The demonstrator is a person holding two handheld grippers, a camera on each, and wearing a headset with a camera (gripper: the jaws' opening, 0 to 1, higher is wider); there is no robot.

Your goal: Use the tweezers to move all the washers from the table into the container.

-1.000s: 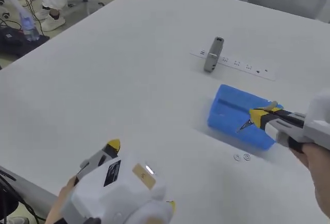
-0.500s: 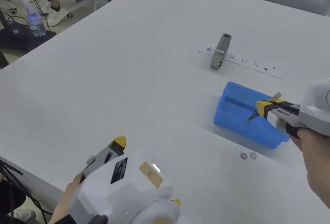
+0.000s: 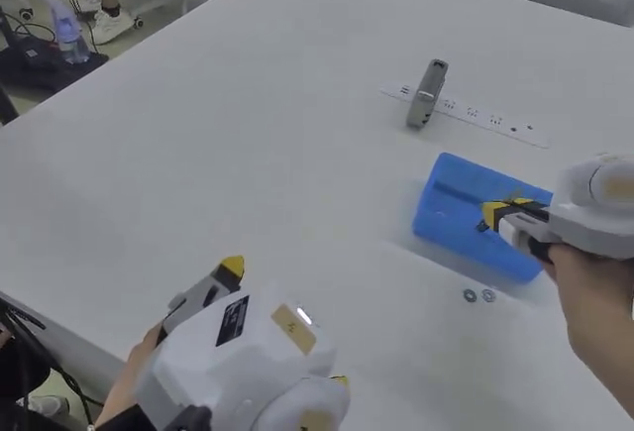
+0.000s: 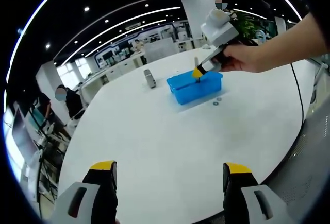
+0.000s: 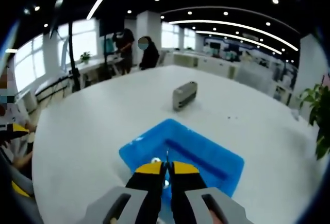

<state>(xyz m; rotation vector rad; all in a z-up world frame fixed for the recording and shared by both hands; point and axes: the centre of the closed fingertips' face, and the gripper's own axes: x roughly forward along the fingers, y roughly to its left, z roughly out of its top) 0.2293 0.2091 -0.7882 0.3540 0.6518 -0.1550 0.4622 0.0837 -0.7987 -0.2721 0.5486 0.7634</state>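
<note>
A blue container (image 3: 462, 205) sits on the white table, right of centre. My right gripper (image 3: 492, 215) hovers over the container's right part, shut on thin metal tweezers (image 5: 166, 156) that point down into the container (image 5: 206, 154). A small pale ring (image 5: 154, 160) lies inside it by the tweezer tips. Two washers (image 3: 470, 295) (image 3: 487, 296) lie side by side on the table just in front of the container. Low at the near edge, my left gripper (image 4: 170, 175) is open and holds nothing. It faces the container (image 4: 195, 87), the washers (image 4: 216, 100) and the right gripper (image 4: 198, 72) from afar.
A grey block (image 3: 427, 93) stands on a white power strip (image 3: 485, 119) behind the container. The table's near-left edge (image 3: 59, 337) drops to a floor with cables, chairs and a bottle. People stand in the background (image 5: 149, 54).
My right gripper with the tweezers has drawn back a little to the right over the container. The head camera has shifted. The left gripper and the two washers stay put.
</note>
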